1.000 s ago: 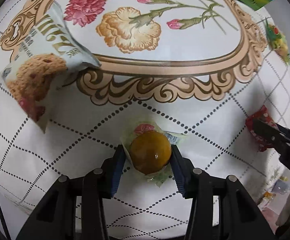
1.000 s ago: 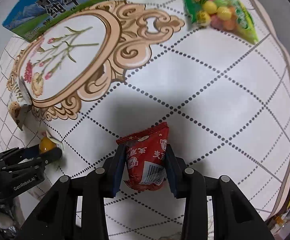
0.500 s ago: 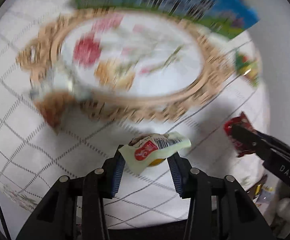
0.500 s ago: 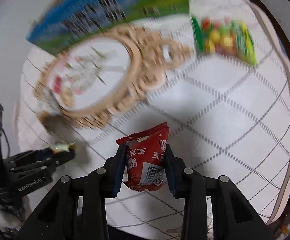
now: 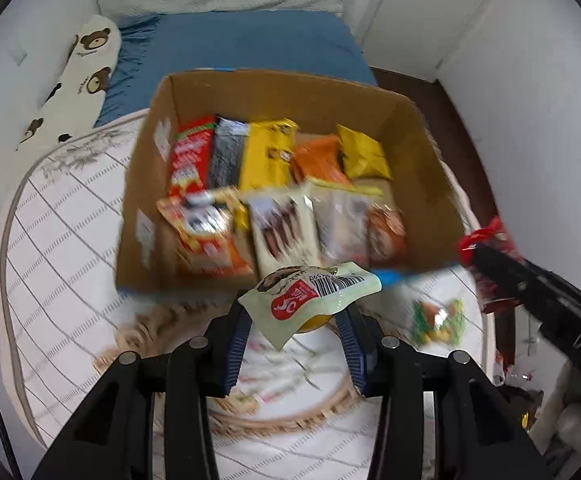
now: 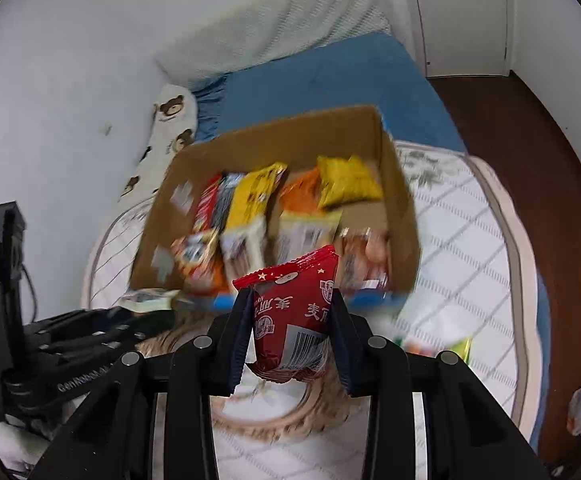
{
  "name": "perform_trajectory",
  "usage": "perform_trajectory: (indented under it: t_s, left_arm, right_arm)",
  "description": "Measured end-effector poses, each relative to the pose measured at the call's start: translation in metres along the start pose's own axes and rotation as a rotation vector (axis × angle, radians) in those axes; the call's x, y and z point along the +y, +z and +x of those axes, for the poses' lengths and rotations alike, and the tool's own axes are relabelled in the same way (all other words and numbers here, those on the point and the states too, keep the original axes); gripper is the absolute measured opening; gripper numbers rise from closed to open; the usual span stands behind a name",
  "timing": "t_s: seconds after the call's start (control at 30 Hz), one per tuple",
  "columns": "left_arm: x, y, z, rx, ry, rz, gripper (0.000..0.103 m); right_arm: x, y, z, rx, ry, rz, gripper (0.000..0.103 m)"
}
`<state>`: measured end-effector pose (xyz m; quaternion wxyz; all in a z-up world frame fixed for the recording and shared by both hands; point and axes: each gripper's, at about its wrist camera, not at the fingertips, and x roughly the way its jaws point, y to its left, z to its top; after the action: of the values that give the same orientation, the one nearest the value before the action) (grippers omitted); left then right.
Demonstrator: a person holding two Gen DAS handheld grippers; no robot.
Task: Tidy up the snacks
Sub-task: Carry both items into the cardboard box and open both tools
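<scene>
Left gripper (image 5: 296, 326) clamped on pale green snack packet (image 5: 310, 296) with red logo and barcode; yellow-orange round content visible beneath wrapper, between blue finger pads (image 5: 236, 344). Packet held in air just short of near wall of cardboard box (image 5: 290, 92). Right gripper (image 6: 290, 334) clamped on red snack packet (image 6: 294, 320), white characters and barcode facing camera, top crimp upright, also just short of box near wall. Box open-topped, resting on quilted white tablecloth (image 5: 50, 264) with ornate tan border; holds rows of packets: red, black, yellow, orange toward back; paler blurred ones toward front. Colourful candy bag (image 5: 438, 316) lying on cloth to right of left gripper, blurred. Blue bed (image 5: 250, 40) and bear-print pillow (image 5: 78, 76) behind box. Both views motion-blurred; finer print unreadable.
</scene>
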<state>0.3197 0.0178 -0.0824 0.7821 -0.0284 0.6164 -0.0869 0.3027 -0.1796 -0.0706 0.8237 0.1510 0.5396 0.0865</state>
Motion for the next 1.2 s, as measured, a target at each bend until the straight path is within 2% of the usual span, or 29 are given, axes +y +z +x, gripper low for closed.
perform_trajectory:
  t_s: [0.1, 0.13, 0.17, 0.23, 0.3, 0.43, 0.47, 0.5, 0.63, 0.77, 0.97, 1.2]
  left_arm:
    - [0.015, 0.013, 0.018, 0.072, 0.061, -0.011, 0.042]
    - [0.022, 0.016, 0.024, 0.080, 0.072, -0.025, 0.043]
    - [0.029, 0.021, 0.031, 0.085, 0.075, -0.039, 0.050]
    - [0.037, 0.030, 0.040, 0.085, 0.081, -0.060, 0.064]
    - [0.042, 0.032, 0.040, 0.078, 0.086, -0.067, 0.086]
    - [0.048, 0.037, 0.052, 0.071, 0.073, -0.089, 0.093]
    - [0.048, 0.038, 0.056, 0.073, 0.080, -0.085, 0.100]
    - [0.048, 0.038, 0.059, 0.076, 0.089, -0.081, 0.101]
    - [0.046, 0.040, 0.065, 0.076, 0.092, -0.077, 0.102]
    - [0.042, 0.039, 0.058, 0.043, 0.089, -0.070, 0.102]
    - [0.036, 0.035, 0.032, -0.057, 0.123, -0.062, 0.102]
    - [0.022, 0.018, -0.006, -0.189, 0.172, -0.030, 0.102]
  right_arm:
    - [-0.013, 0.021, 0.028, 0.057, -0.023, 0.044, 0.048]
    - [-0.018, 0.026, 0.036, 0.075, -0.027, 0.058, 0.064]
    - [-0.022, 0.027, 0.042, 0.089, -0.032, 0.061, 0.076]
    - [-0.025, 0.029, 0.054, 0.115, -0.055, 0.057, 0.078]
    - [-0.022, 0.029, 0.068, 0.128, -0.070, 0.047, 0.079]
    - [-0.018, 0.029, 0.085, 0.159, -0.104, 0.031, 0.096]
    - [-0.017, 0.029, 0.088, 0.167, -0.116, 0.027, 0.097]
    - [-0.014, 0.029, 0.090, 0.167, -0.133, 0.014, 0.097]
    - [-0.008, 0.027, 0.092, 0.155, -0.167, -0.022, 0.098]
    - [-0.008, 0.026, 0.088, 0.137, -0.183, -0.021, 0.098]
    - [-0.005, 0.021, 0.071, 0.092, -0.203, -0.023, 0.098]
    - [0.006, 0.010, 0.038, -0.010, -0.223, -0.065, 0.098]
